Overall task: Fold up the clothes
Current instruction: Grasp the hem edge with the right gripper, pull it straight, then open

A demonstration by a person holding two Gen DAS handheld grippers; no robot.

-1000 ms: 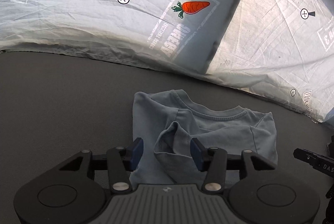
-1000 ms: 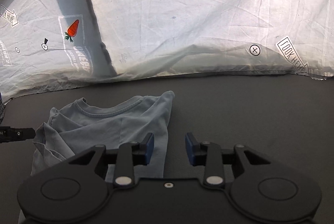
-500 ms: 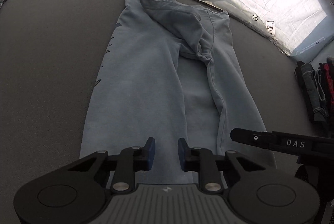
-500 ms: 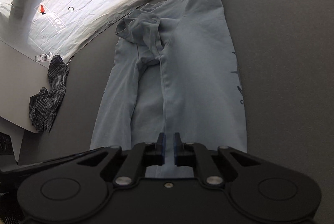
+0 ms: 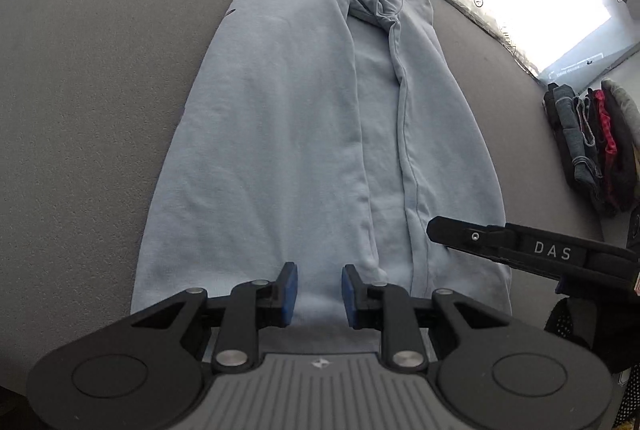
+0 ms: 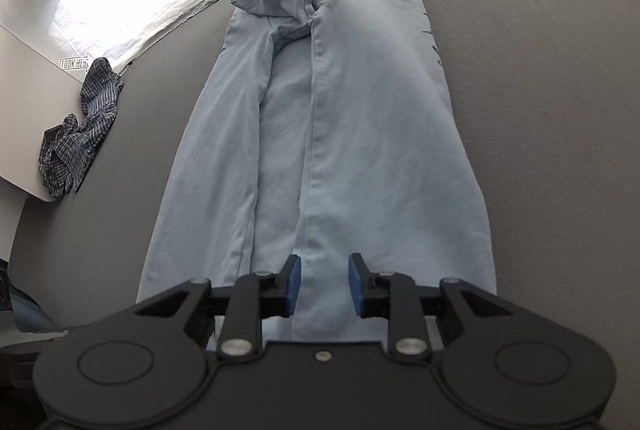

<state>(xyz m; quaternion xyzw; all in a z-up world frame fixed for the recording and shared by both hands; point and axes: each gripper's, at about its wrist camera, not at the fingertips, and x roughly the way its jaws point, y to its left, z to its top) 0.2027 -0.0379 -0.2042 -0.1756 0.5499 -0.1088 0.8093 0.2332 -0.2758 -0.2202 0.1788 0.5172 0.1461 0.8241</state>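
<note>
Both tools poised over the shirt's near hem

The blue shirt is laid lengthwise on the grey worktop, sides folded in; the left tool and right tool, just reopened, are held released above the hem, gripping nothing, probably for the lengthwise fold.

Shirt lies lengthwise on the tabletop, running from 6 toward 12 o'clock, collar end farthest. Left wrist view: stacked clothes at 3 o'clock, well apart. Right wrist view: checked garment at 9 o'clock, beside the tabletop edge.
</note>
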